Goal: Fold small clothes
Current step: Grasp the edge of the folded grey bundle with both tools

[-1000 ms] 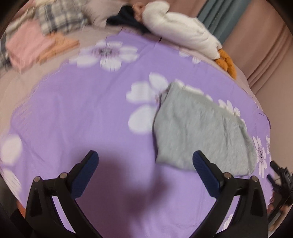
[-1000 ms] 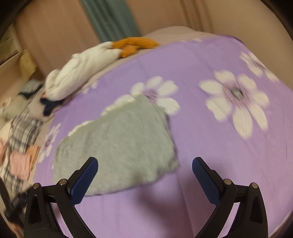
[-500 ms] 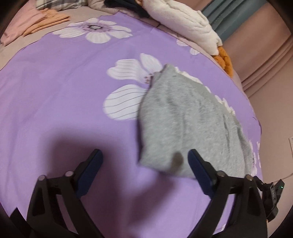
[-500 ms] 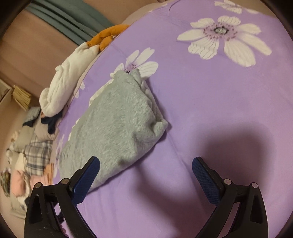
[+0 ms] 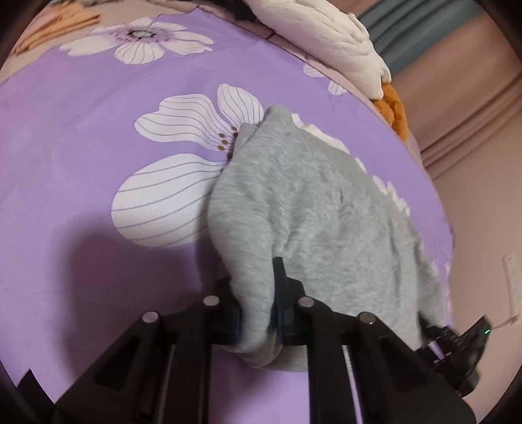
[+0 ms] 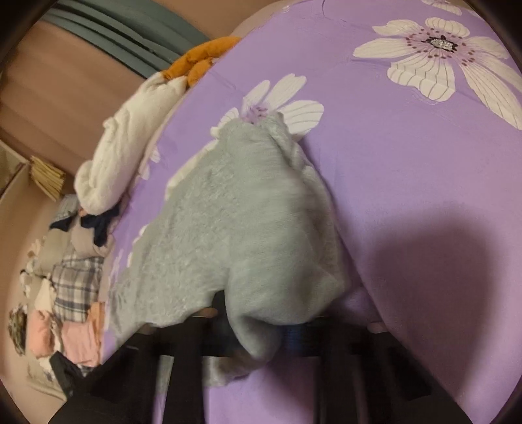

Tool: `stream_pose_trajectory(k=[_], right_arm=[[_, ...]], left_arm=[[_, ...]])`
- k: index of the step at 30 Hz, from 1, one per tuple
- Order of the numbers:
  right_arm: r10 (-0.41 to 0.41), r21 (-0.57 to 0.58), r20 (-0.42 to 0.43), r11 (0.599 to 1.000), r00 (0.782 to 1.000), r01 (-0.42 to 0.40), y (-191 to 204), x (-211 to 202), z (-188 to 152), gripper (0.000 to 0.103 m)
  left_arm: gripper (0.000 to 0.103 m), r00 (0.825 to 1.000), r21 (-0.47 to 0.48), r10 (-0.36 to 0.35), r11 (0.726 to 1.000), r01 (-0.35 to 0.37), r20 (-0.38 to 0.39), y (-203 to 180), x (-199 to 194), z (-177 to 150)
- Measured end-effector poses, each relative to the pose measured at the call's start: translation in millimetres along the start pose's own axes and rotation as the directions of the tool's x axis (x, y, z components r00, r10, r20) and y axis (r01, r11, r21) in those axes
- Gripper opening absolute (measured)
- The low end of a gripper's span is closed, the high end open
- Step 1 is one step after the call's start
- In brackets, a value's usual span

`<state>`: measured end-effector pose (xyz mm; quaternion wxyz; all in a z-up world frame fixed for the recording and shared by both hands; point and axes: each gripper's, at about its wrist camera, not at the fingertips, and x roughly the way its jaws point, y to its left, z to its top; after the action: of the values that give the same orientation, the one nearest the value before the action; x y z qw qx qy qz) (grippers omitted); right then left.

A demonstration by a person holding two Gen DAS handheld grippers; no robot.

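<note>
A grey fleecy garment (image 5: 326, 208) lies on the purple flowered bedsheet (image 5: 81, 163). In the left wrist view my left gripper (image 5: 257, 293) has its jaws closing tight on the garment's near left corner, and cloth bulges out between the pads. The right wrist view shows the same grey garment (image 6: 235, 221), with my right gripper (image 6: 261, 329) closing on its near right corner. A fold of cloth is pinched between the blue pads (image 6: 293, 336) and drapes over the fingers. That right gripper (image 5: 456, 342) also shows at the lower right of the left wrist view.
A white garment (image 5: 319, 42) and an orange one (image 5: 393, 107) lie at the far edge of the bed. Plaid cloth (image 6: 76, 283) and pink cloth (image 6: 81, 339) are piled beside the sheet. Curtains (image 6: 107, 29) hang behind the bed.
Both grippers came down to the grey garment's near edge and went from wide open to closed on its two near corners. The pinched cloth now bunches up between the fingers.
</note>
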<state>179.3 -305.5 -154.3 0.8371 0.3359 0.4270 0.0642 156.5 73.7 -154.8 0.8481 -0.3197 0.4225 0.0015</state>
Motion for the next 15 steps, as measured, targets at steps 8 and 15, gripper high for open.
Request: stream_pose_trajectory(k=[8,15], right_arm=[[0.013,-0.106,0.087,0.994,0.996,-0.004,20.5,-51.9,-17.9,0.015],[0.009,-0.096,0.093,0.995,0.996,0.000,7.3,-91.7,-38.6,0.015]], left_arm=[[0.010,0.997,0.124,-0.007,0.992,-0.002,0.071,-18.6,-54.8,-14.1],[0.011,0.999,0.147,-0.027,0.989,0.024,0.019,-15.8,-83.0,-44.5]])
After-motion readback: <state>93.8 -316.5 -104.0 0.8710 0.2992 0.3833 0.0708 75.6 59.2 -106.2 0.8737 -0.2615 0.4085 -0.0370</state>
